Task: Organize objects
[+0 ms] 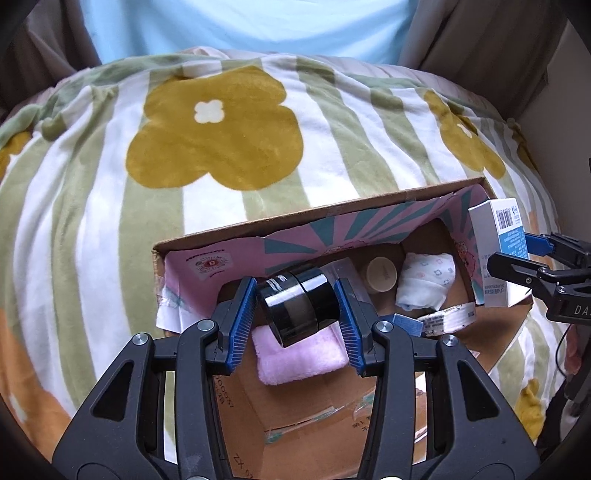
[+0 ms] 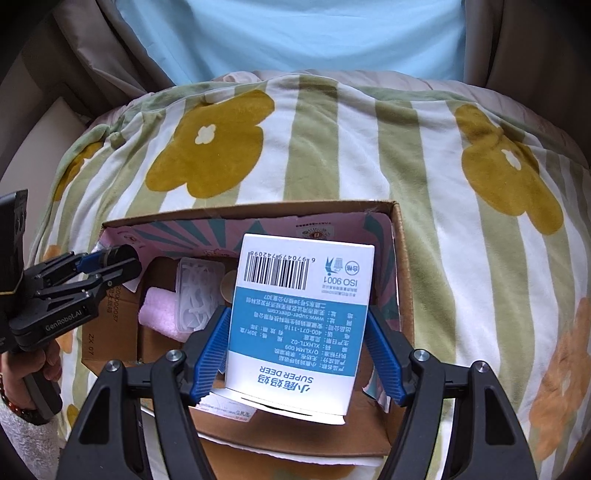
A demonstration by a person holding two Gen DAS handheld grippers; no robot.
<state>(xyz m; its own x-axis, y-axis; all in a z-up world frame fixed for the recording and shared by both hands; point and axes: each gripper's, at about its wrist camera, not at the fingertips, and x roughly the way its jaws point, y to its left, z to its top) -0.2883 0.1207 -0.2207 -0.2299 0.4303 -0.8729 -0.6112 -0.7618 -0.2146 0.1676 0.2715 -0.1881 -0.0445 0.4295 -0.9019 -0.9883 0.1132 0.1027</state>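
Note:
An open cardboard box [image 1: 258, 221] with pink printed inner flaps sits on a flowered blanket; it also shows in the right wrist view [image 2: 400, 258]. My left gripper [image 1: 297, 301] is shut on a black round jar [image 1: 299, 306], held over the box's left part above a pink folded cloth [image 1: 299, 358]. My right gripper [image 2: 297, 339] is shut on a white and blue carton [image 2: 299, 317] with a barcode, held over the box's right side. The carton also shows in the left wrist view [image 1: 498, 236].
Inside the box lie a tan round lid [image 1: 382, 273], a white patterned cloth bundle [image 1: 426, 282], a small blue box [image 1: 408, 325] and a clear plastic case [image 2: 195, 291]. The green-striped blanket [image 1: 184, 166] with yellow flowers surrounds the box. A person in a light blue shirt [image 1: 243, 22] sits beyond.

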